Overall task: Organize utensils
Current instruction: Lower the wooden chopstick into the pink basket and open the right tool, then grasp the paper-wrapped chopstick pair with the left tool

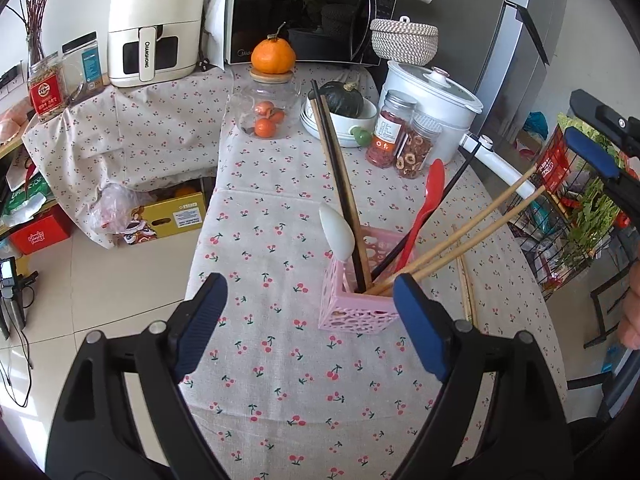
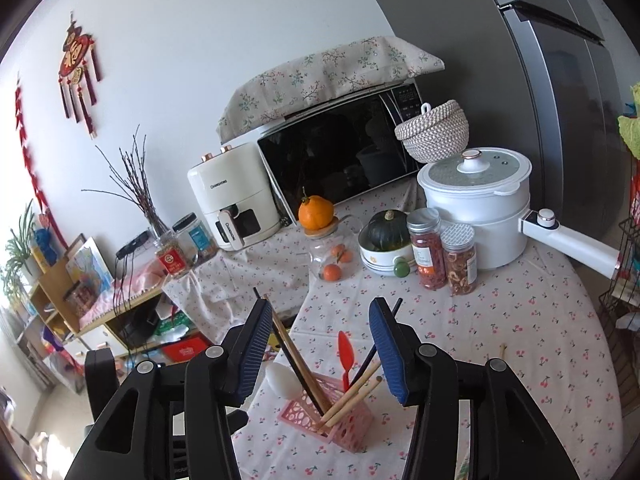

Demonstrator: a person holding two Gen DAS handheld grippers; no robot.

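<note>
A pink perforated holder (image 1: 356, 300) (image 2: 340, 420) stands on the cherry-print tablecloth (image 1: 280, 380). It holds a white spoon (image 1: 338, 236), a red spoon (image 1: 426, 208), dark chopsticks (image 1: 336, 184) and a pair of light wooden chopsticks (image 1: 472, 236) (image 2: 356, 392) leaning right. Another wooden pair (image 1: 466, 284) lies on the cloth right of the holder. My left gripper (image 1: 308, 320) is open and empty just before the holder. My right gripper (image 2: 320, 344) is open above the holder, the wooden chopsticks' tops just below its jaws; it shows in the left wrist view (image 1: 596, 152).
At the back stand a glass jar of oranges (image 1: 266, 112), a bowl with a squash (image 1: 342, 116), two spice jars (image 1: 404, 140), a white pot (image 1: 436, 96) with a long handle, a microwave (image 1: 304, 16) and an air fryer (image 1: 154, 24). A wire rack (image 1: 572, 208) stands right of the table.
</note>
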